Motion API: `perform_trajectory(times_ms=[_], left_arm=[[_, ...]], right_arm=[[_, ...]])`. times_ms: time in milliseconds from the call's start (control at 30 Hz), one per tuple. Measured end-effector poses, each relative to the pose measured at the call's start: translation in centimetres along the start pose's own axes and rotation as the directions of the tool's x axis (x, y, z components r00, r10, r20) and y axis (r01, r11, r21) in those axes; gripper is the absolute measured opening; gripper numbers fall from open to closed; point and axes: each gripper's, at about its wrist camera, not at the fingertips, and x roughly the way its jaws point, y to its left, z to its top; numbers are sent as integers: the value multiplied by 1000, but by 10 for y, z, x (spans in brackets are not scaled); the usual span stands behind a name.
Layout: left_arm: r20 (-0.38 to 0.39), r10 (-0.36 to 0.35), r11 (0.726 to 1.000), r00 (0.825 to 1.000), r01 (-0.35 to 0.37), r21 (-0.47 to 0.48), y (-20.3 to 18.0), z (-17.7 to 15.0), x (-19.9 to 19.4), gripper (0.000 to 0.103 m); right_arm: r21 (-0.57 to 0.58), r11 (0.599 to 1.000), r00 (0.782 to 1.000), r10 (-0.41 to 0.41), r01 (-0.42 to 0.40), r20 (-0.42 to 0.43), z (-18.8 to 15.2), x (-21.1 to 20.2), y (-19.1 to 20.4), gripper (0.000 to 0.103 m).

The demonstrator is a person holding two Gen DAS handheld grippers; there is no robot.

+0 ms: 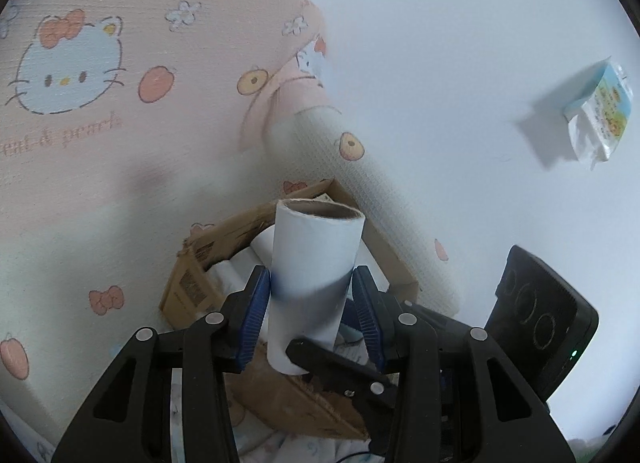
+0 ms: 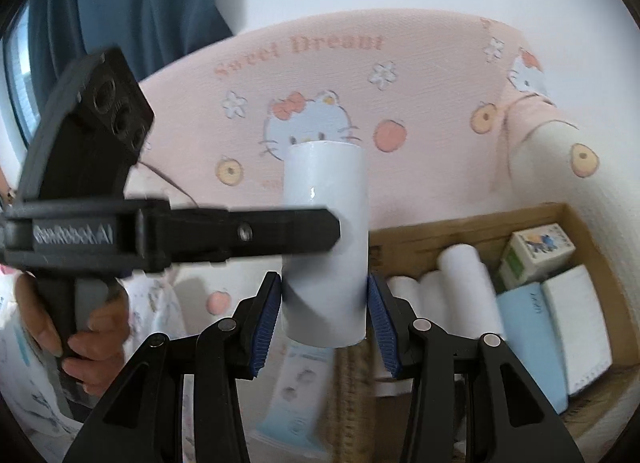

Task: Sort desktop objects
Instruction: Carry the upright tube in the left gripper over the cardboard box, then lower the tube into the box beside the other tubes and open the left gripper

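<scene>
A pale wall backs a pink cloth (image 2: 420,103) printed with cartoon cats, peaches and flowers; across its top the right wrist view reads "Sweet Dream". In the left wrist view the same cloth (image 1: 120,143) carries script ending in "& peach". Below it sits an open cardboard box (image 2: 576,231) holding white rolls (image 2: 464,275), a small printed carton (image 2: 536,251), a light blue pack (image 2: 524,327) and a white pack (image 2: 580,323); their lettering is too small to read.

A white cardboard tube (image 2: 325,247) stands upright and is pinched by both claws at once. The right claw (image 2: 325,313) presses its blue ribbed pads against the tube's lower sides, part spread to the tube's width. The left claw (image 2: 332,229) comes in from the side, its black body marked "GenRobot.AI", with a hand (image 2: 92,327) round its grip.

In the left wrist view the left claw (image 1: 312,303) clamps the tube (image 1: 316,263) near its lower half, over the box (image 1: 192,279), and one black finger of the right claw (image 1: 332,367) touches the tube's bottom end. A small printed packet (image 1: 600,115) hangs on the wall well apart.
</scene>
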Motion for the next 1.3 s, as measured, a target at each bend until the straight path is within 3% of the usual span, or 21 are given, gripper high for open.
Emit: perform_trajectory(times_ms=[300,533,567,667,833,1000,1233,1300], left_arm=[[-77,57,998,995,-54,33,-13,13,43,46],[-192,60,992,980,-80,-100,8,19,82,46],[-212,73,987,975,-100,-122,12,19,88,46],[-249,96,975,964,-142,-171,20,19,98,46],[-295,120,973,948,-171,-156,23,21,108,46],[-341,212,962,916,-257,-93,22,18,122,46],[-344,245,951,906,-293,-95,26,19,121,46],[-335,219,956,916,-270,-114,28,20,118,44]], right_arm=[[115,993,999,35,-32,-28,-7,0,-45,42],[103,994,993,-8,20,-116,-9,13,-61,42],[66,998,989,30,-21,-142,-9,16,-62,42],[79,996,980,41,-26,-193,-11,26,-67,42],[91,995,971,50,-30,-232,-8,35,-72,42],[54,997,970,57,-46,-236,-5,36,-68,42],[-3,999,956,-45,46,-289,-7,43,-62,42],[11,999,957,-33,38,-289,-10,40,-65,42]])
